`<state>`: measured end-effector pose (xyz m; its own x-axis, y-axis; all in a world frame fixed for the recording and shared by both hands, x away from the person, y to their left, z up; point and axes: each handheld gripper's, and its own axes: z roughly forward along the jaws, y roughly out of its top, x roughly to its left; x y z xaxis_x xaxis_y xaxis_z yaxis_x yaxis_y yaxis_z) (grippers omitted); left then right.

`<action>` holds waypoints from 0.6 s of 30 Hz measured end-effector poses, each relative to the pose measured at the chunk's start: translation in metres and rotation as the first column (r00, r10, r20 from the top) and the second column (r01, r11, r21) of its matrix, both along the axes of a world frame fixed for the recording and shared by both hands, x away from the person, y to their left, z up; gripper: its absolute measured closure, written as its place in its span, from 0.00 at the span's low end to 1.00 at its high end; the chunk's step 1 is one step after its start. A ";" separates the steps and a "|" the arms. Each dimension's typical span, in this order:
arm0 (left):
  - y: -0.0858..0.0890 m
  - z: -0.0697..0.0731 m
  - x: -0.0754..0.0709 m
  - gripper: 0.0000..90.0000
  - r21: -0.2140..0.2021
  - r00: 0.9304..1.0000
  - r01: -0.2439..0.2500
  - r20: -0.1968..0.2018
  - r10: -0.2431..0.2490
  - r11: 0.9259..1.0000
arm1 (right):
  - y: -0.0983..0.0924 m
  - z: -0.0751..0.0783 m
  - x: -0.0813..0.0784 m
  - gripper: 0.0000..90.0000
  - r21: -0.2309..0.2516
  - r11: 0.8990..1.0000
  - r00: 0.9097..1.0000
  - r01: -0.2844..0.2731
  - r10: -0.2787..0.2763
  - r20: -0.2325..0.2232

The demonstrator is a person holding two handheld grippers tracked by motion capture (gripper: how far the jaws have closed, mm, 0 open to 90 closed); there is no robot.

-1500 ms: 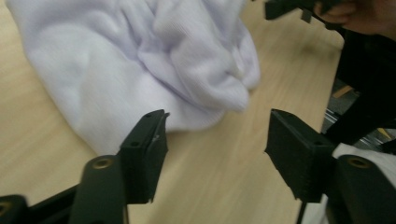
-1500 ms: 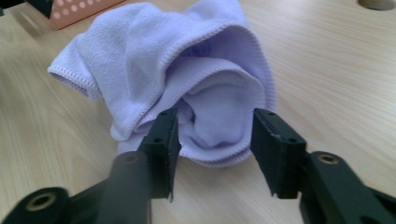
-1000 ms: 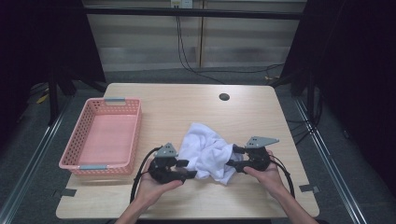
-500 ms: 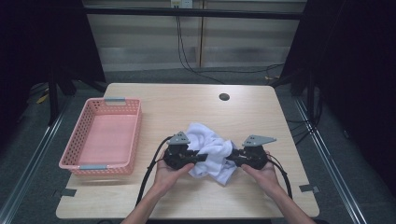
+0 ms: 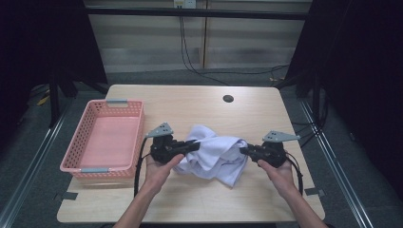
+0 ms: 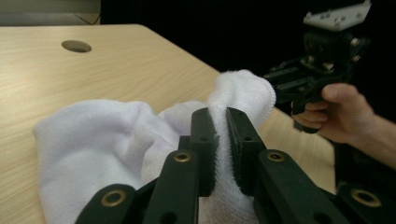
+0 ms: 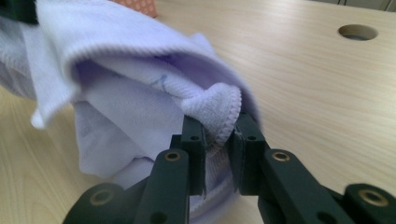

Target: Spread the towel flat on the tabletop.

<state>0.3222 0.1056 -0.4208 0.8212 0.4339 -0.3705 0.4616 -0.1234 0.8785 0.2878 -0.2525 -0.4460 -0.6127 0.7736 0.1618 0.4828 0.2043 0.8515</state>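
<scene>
While the crumpled white terry-cloth towel (image 5: 214, 154) hangs stretched over the middle of the worktop's near half, the left gripper (image 5: 192, 147) and right gripper (image 5: 243, 150) each pinch a hem, jaws having just closed on cloth. Bare pale wooden worktop (image 5: 199, 102) lies open toward the far edge. A pink plastic mesh basket (image 5: 107, 137) sits along the left edge; dark floor surrounds.

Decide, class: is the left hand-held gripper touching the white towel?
Touching. In the left gripper view, the left hand-held gripper has its jaws, which have just been closing, pinched on a fold of the white towel, fabric squeezed between the pads.
</scene>
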 end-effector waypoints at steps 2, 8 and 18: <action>0.009 0.004 0.001 0.93 0.008 0.999 -0.041 0.001 0.041 0.999 | -0.010 0.006 -0.001 0.88 0.014 0.999 0.999 0.033 -0.034 0.014; 0.034 0.020 0.003 0.93 -0.020 0.996 -0.092 0.017 0.092 0.996 | -0.042 0.032 0.004 0.88 0.084 0.989 0.988 0.122 -0.128 0.080; 0.096 0.054 -0.002 0.94 -0.079 0.969 -0.239 0.045 0.243 0.968 | -0.086 0.097 0.020 0.88 0.155 0.954 0.940 0.257 -0.284 0.190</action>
